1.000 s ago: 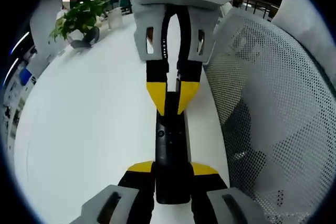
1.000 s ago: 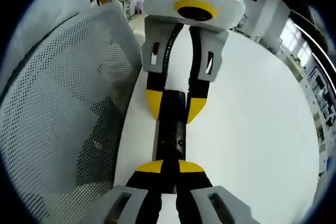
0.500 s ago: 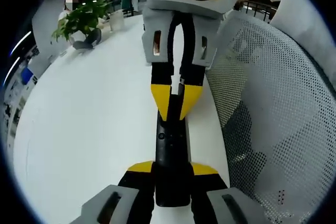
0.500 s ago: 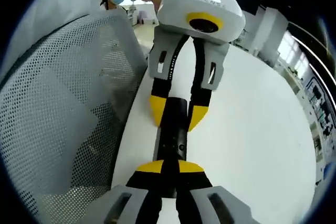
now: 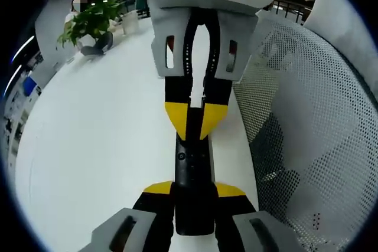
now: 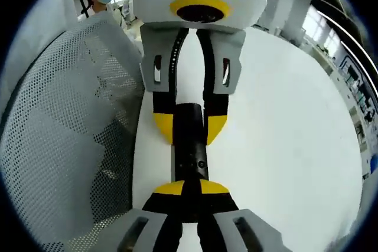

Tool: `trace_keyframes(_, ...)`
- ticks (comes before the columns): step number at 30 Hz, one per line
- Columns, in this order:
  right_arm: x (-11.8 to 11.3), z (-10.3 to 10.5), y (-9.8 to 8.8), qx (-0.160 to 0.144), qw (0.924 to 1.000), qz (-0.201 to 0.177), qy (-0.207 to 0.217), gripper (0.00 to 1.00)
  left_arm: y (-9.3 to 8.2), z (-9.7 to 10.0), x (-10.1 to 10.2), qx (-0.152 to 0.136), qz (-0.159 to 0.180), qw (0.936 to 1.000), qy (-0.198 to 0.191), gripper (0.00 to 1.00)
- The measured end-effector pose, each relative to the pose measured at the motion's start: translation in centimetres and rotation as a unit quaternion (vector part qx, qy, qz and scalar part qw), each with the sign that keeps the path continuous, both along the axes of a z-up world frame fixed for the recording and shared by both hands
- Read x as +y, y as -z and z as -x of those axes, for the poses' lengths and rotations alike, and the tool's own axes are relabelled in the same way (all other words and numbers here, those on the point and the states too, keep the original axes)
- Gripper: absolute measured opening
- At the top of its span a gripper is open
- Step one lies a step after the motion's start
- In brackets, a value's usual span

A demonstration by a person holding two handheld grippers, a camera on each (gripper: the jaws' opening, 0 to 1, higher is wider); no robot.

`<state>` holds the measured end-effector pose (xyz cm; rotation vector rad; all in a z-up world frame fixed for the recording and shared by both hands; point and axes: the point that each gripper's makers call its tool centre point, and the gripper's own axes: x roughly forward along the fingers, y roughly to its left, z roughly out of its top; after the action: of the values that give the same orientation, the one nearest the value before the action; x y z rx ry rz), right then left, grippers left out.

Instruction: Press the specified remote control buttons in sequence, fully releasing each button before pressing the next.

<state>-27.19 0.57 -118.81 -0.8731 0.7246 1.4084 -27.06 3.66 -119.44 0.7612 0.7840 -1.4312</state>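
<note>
The left tool [image 5: 194, 192] is clamped on the near end of a black remote [image 5: 192, 172], its yellow-tipped jaws pressed against either side of the body. The remote runs straight out ahead of this tool, lying along the edge of the white bench [image 5: 100, 140]. At the far end, the right tool [image 5: 194, 119] comes in from the opposite side, its two yellow tips drawn close together and set down on the remote's top face. In the right gripper view the right tool [image 6: 185, 190] has its tips nearly together over the remote [image 6: 190, 146], with the left tool [image 6: 190, 127] facing it and gripping the other end. A mesh chair back [image 5: 307, 122] stands just beside the bench, right of the left tool. A potted plant [image 5: 88, 22] sits far off to its left.
</note>
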Motion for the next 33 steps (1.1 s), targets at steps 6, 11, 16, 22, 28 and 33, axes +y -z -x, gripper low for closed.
trace_keyframes(6, 0.2, 0.5, 0.0, -0.045, 0.9976, -0.028, -0.044, 0.04, 0.0, 0.0, 0.0, -0.001, 0.0, 1.0, 0.001, 0.23)
trace_keyframes(11, 0.9, 0.8, -0.2, -0.057, 0.9947, -0.027, -0.081, 0.03, 0.0, 0.1, 0.0, -0.001, -0.002, 1.0, 0.006, 0.23)
trace_keyframes(16, 1.1, 0.6, -0.2, -0.008, 0.9995, -0.008, -0.028, 0.03, 0.0, 0.1, 0.0, 0.0, 0.0, 1.0, 0.003, 0.23)
trace_keyframes(22, 1.2, 0.2, -0.2, 0.029, 0.997, -0.018, 0.07, 0.02, 0.0, 0.1, 0.0, -0.001, -0.002, 1.0, 0.01, 0.23)
trace_keyframes(28, 1.3, 0.2, -0.1, 0.012, 0.9986, -0.023, 0.045, 0.02, 0.0, 0.1, 0.1, 0.002, -0.002, 0.9999, 0.011, 0.23)
trace_keyframes(33, 1.4, 0.6, -0.2, -0.047, 0.9974, -0.026, -0.048, 0.03, 0.0, 0.0, 0.1, 0.002, 0.003, 0.9999, 0.012, 0.23)
